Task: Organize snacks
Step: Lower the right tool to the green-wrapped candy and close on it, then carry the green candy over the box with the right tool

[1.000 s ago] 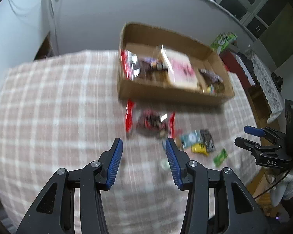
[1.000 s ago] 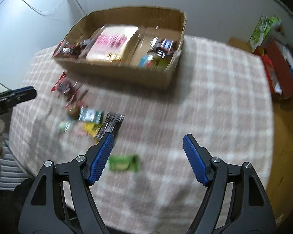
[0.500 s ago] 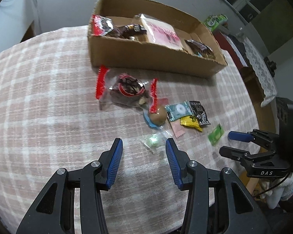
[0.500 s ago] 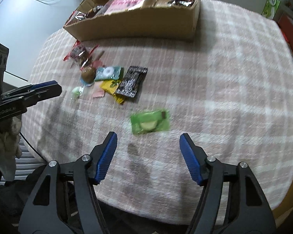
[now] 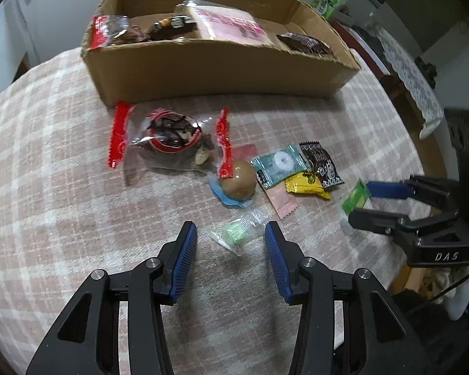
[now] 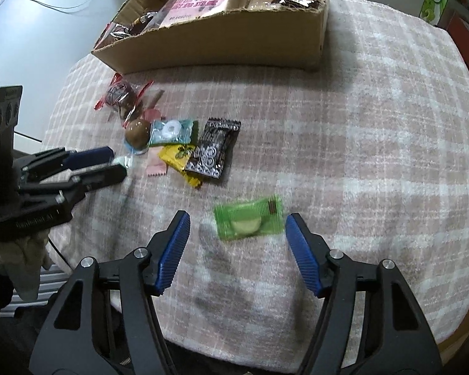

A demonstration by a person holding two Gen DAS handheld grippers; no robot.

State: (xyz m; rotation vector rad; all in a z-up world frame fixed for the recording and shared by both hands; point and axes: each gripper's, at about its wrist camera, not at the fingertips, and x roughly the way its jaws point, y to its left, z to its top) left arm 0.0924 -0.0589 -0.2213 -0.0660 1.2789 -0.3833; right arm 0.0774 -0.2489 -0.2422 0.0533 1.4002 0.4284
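A cardboard box (image 5: 222, 62) with several snacks inside stands at the back of the checked tablecloth; it also shows in the right wrist view (image 6: 222, 40). Loose snacks lie in front of it. My left gripper (image 5: 231, 240) is open, its jaws either side of a clear-wrapped green candy (image 5: 239, 229). My right gripper (image 6: 237, 228) is open around a green packet (image 6: 248, 222). A red-edged nut bag (image 5: 168, 137), a brown ball (image 5: 237, 179), a teal mint packet (image 5: 279, 164), a yellow packet (image 5: 306, 184) and a black packet (image 5: 320, 164) lie between.
The right gripper (image 5: 372, 200) shows at the right of the left wrist view, the left gripper (image 6: 103, 165) at the left of the right wrist view. A pink sachet (image 6: 154, 164) lies by the yellow packet. The table edge (image 5: 422, 143) drops off at the right.
Both grippers have come down and forward towards the table. The green candy now lies between the left jaws and the green packet between the right jaws.
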